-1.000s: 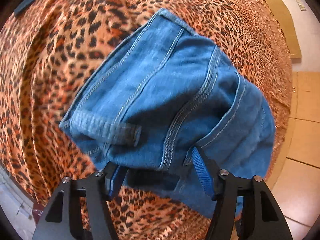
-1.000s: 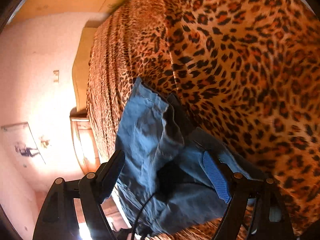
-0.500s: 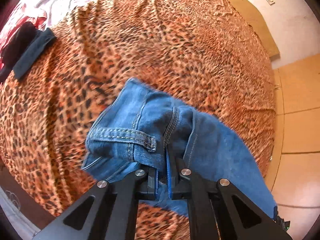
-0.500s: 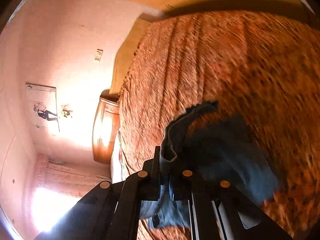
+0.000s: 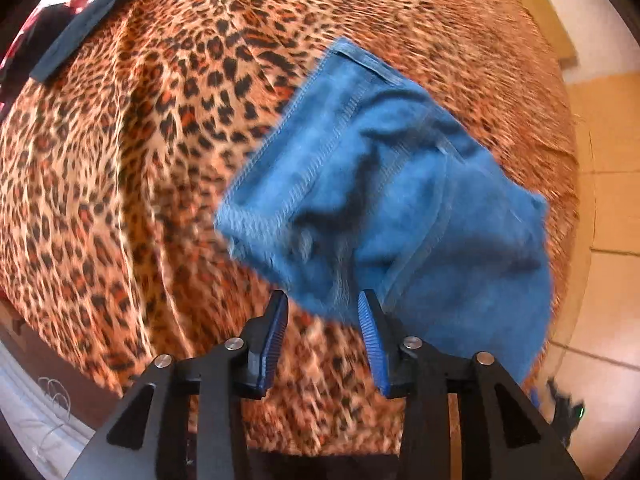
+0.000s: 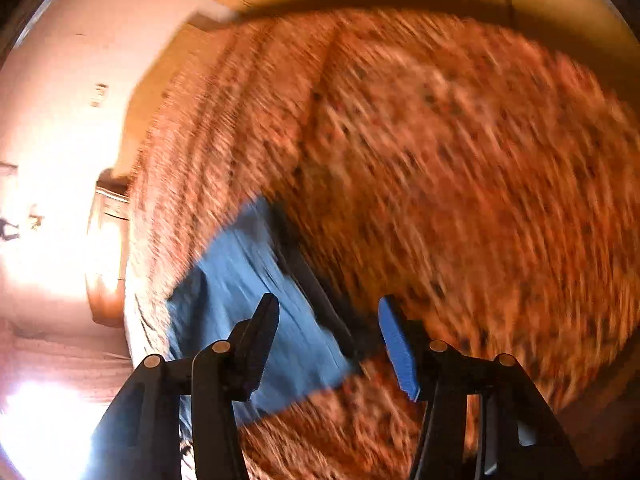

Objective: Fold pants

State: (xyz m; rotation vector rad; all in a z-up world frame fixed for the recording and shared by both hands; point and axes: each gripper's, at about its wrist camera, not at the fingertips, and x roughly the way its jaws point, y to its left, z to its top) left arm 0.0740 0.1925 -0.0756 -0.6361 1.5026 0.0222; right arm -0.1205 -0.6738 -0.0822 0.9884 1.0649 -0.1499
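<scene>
The blue denim pants (image 5: 392, 200) lie folded in a compact bundle on the leopard-print bedspread (image 5: 140, 140). My left gripper (image 5: 323, 312) is open and empty, its fingertips just short of the bundle's near edge. In the right wrist view the picture is blurred by motion; the pants (image 6: 248, 304) lie to the lower left on the bedspread (image 6: 440, 160). My right gripper (image 6: 328, 320) is open and empty, above the bundle's edge.
A dark folded garment (image 5: 80, 28) lies at the bed's far left corner. Tiled floor (image 5: 600, 200) runs along the bed's right edge. A wooden nightstand (image 6: 108, 256) and a pale wall (image 6: 60, 100) stand beyond the bed in the right wrist view.
Both grippers were shut on the denim half a second ago; both have opened and let it go. The pants have dropped onto the bedspread, and both grippers have drawn back.
</scene>
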